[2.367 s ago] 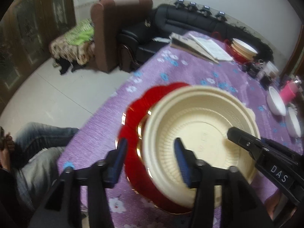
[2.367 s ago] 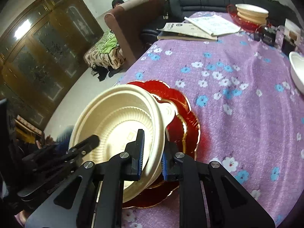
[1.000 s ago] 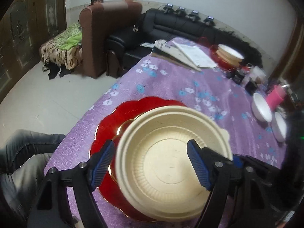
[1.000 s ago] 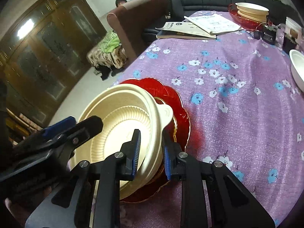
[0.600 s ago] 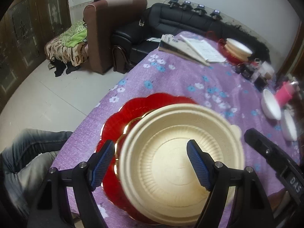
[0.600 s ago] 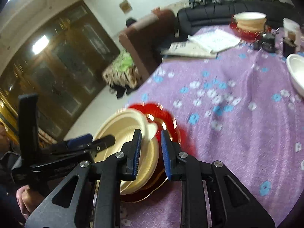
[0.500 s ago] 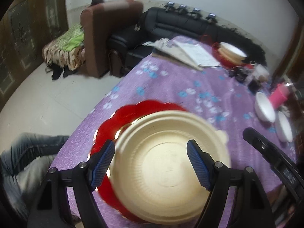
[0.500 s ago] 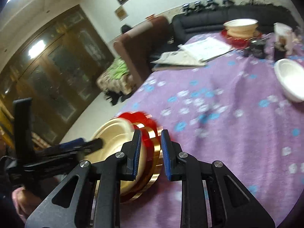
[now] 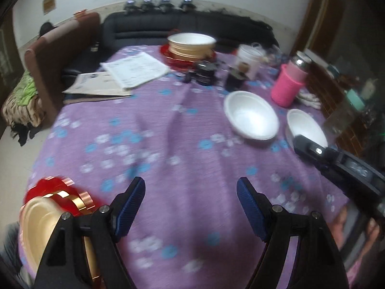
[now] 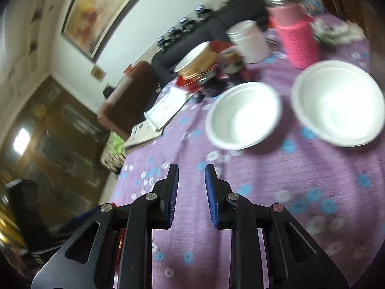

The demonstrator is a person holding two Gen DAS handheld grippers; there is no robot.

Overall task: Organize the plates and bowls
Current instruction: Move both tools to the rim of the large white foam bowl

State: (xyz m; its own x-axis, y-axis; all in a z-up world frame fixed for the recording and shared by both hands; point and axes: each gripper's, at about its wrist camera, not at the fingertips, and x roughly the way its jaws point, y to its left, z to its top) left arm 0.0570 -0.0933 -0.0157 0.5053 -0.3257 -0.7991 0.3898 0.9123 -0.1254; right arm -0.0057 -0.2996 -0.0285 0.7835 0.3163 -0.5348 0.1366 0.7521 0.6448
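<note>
A stack of cream plates lies on a red scalloped plate at the table's near left corner, beside my left gripper's left finger. My left gripper is open wide over bare purple cloth, holding nothing. Two white bowls sit side by side ahead to the right. In the right wrist view the same bowls lie just beyond my right gripper, whose jaws stand a narrow gap apart with nothing between them. A second stack of cream bowls on a red plate stands at the far end.
A pink bottle, a white cup and dark jars crowd the far right. Papers lie far left. A purple flowered cloth covers the table. A sofa and a brown armchair stand behind it.
Both grippers swung right, away from the cream plates and towards the white bowls. The right gripper came off the plate rim; the plates stay on the red plate.
</note>
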